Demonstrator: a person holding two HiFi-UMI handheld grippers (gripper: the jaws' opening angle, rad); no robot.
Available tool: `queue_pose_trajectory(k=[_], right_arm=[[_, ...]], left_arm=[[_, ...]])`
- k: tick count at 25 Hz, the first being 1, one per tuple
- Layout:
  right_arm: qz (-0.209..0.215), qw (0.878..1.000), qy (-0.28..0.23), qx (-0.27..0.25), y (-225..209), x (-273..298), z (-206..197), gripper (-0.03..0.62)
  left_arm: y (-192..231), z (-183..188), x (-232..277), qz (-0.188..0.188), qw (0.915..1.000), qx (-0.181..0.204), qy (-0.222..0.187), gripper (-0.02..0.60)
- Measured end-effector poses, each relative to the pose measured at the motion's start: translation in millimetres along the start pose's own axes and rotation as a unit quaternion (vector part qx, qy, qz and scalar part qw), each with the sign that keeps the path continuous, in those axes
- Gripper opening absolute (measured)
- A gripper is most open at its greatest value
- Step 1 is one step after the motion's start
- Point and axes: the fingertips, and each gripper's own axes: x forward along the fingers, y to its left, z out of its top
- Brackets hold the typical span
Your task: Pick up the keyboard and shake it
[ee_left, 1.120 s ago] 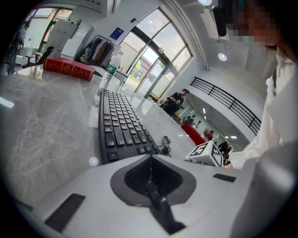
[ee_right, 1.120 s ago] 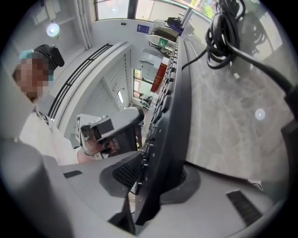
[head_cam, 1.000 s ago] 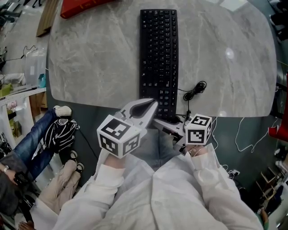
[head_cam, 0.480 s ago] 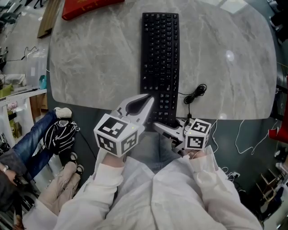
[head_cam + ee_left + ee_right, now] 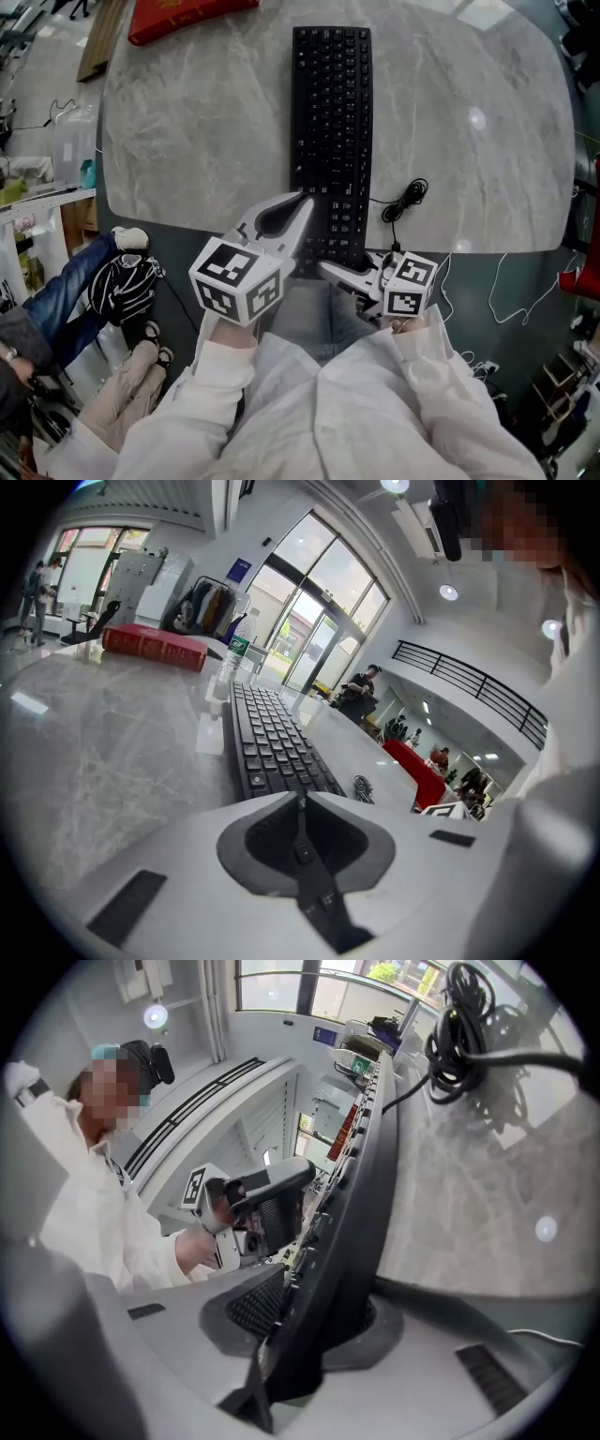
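**Right gripper clamped on the near end of a black keyboard, left gripper shut beside it**

Low in the head view, two white sleeves reach forward, each hand carrying a gripper topped with a marker cube. The right gripper, lower centre-right, points toward the frame's left, and its jaws are closed on the near end of the keyboard. In the right gripper view the keyboard stands edge-on between the two pads, which press on its two faces.

The left gripper, just left of centre, has its jaws drawn together with nothing between them. Its tips sit over the keyboard's near left edge; I cannot tell whether they touch.

The keyboard runs straight up the middle of the frame, along a grey marbled table, its near end jutting past the table's edge. A coiled black cable lies just right of it. A red book rests at the far upper left.
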Motion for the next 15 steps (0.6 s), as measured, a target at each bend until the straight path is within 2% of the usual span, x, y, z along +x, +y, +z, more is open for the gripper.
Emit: queue_pose_trajectory(k=[10,11,13,15], right_arm=[[0.000,1.000,-0.003,-0.014,-1,0,0,0.130],[0.000,1.000,-0.002,-0.016,-1,1,-1,0.130],[0.001,1.000,-0.001,-0.017,-1,1,-1,0.130],[0.002,1.000,-0.001,-0.017,-1,2,-1,0.130]], left_arm=[[21,23,-6,0.035,0.9986,-0.013,-0.038,0.018],[22,23,-6,0.034,0.9986,-0.014,-0.038,0.027],[23,22,-3,0.029,0.9989,-0.015,-0.032,0.109],[25,21,-1,0.029,0.9992,-0.015,-0.026,0.129]])
